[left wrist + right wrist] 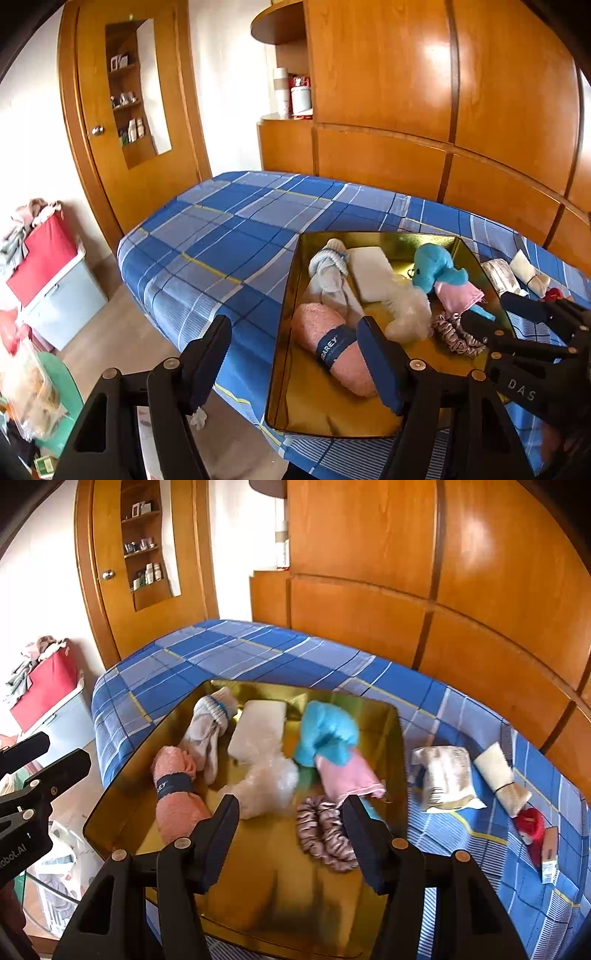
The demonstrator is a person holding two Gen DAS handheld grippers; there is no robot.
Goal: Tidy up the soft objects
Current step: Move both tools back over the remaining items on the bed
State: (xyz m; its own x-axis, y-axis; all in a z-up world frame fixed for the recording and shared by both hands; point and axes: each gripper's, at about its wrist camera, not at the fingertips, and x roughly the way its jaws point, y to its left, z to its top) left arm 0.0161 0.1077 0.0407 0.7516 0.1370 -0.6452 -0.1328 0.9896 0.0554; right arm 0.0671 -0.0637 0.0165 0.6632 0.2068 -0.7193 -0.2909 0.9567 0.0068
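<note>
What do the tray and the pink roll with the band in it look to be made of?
Tray: likely metal, polished gold finish; its walls and floor mirror the items. Pink roll: terry-like towel cloth, going by its looped, fuzzy surface, held by a dark blue printed band, probably paper or fabric.

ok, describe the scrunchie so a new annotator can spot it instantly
On the blue plaid bed sits a gold tray of soft items. The scrunchie lies near the tray's front right, just below the pink cloth. It alone is a ruffled, shiny ring, pink with dark stripes.
</note>
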